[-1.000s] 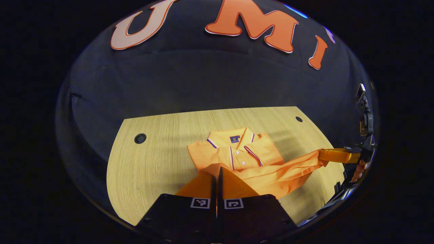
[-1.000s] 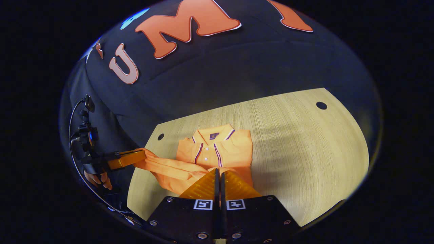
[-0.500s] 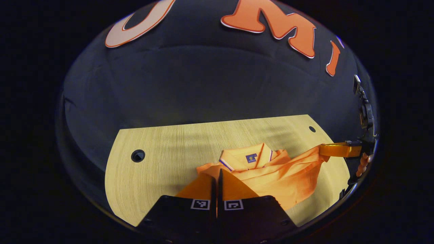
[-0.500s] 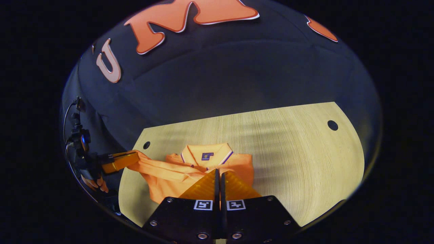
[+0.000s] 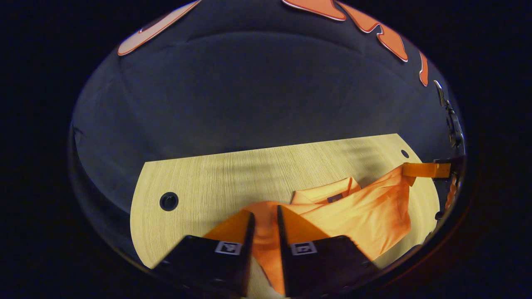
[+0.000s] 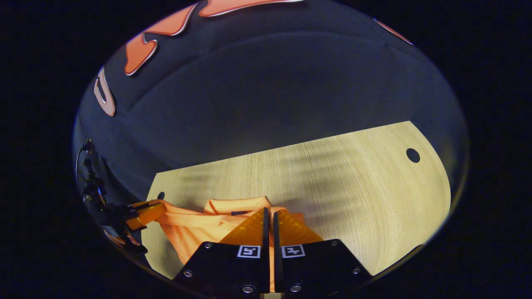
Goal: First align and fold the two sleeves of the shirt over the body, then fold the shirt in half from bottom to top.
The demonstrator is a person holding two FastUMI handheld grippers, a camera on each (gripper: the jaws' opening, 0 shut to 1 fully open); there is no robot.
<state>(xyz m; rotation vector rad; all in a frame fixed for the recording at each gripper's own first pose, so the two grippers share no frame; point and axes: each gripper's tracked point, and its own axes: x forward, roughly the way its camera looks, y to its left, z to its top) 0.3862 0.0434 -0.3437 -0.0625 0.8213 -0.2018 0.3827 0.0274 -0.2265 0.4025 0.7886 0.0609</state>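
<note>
An orange polo shirt point(image 5: 357, 211) lies on the wooden table point(image 5: 199, 182), its lower part brought up over the chest so that just the collar point(image 5: 328, 193) peeks out behind. My left gripper point(image 5: 264, 214) is open low over the shirt's left edge, with cloth lying loose in the gap between its fingers. My right gripper point(image 6: 269, 211) is shut on the hem of the shirt point(image 6: 195, 224), just in front of the collar point(image 6: 237, 205). In the left gripper view the right gripper point(image 5: 409, 170) holds the hem's far corner stretched and slightly raised. In the right gripper view the left gripper point(image 6: 157, 206) sits at the cloth's opposite corner.
The table point(image 6: 353, 187) has round cable holes at its far corners point(image 5: 168, 201) point(image 6: 413, 155). Bare wood stretches behind the shirt and to both sides. The booth's black cloth wall stands right behind the table. A hand point(image 5: 451, 193) holds the right gripper at the view's rim.
Both grippers carried the hem forward over the body until it covered the chest and placket. The left gripper's fingers, shut on the hem before, have now spread apart.
</note>
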